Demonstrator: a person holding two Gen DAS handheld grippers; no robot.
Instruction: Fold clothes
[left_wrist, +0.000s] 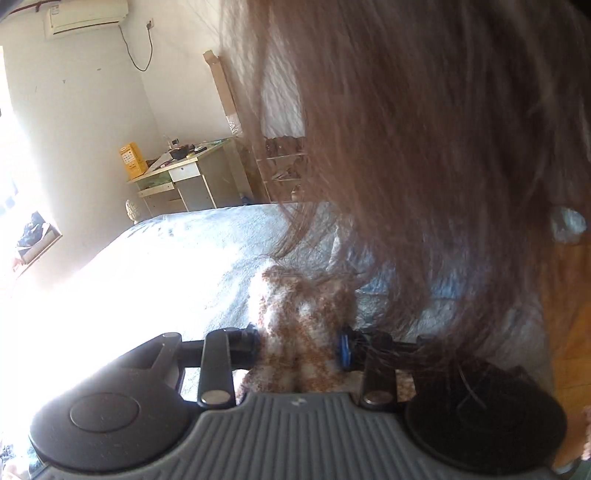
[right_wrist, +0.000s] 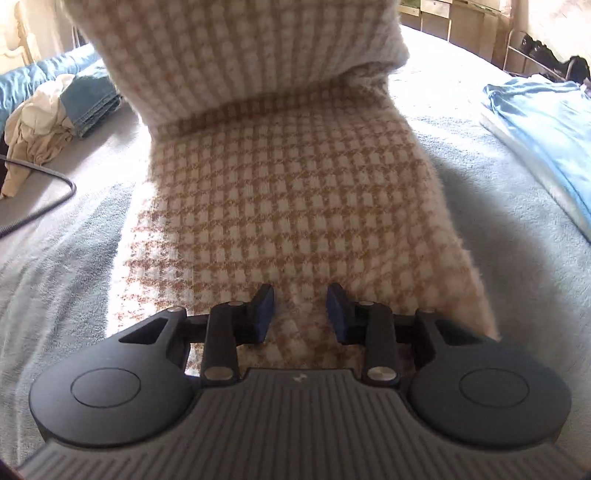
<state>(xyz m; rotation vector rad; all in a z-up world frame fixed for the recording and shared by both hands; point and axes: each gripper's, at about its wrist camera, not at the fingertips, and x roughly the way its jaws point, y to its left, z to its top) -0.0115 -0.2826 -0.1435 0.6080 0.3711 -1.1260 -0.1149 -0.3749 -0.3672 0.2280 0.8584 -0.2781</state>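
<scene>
A cream and tan houndstooth knit garment (right_wrist: 288, 184) lies along the pale bed (right_wrist: 498, 240), its far part lifted and folded over. My right gripper (right_wrist: 301, 312) pinches a raised ridge of the near hem between its blue pads. In the left wrist view my left gripper (left_wrist: 300, 341) is shut on a thick bunch of the same garment (left_wrist: 291, 295), held up above the bed (left_wrist: 177, 254). A person's long brown hair (left_wrist: 424, 147) hangs across the right half of that view and partly covers the right finger.
A crumpled cream cloth (right_wrist: 37, 125) and folded blue denim (right_wrist: 92, 99) lie at the bed's left, and a black cable (right_wrist: 40, 206) lies near them. A light blue garment (right_wrist: 546, 125) lies at the right. A desk (left_wrist: 192, 177) with a yellow box (left_wrist: 131, 160) stands beyond the bed.
</scene>
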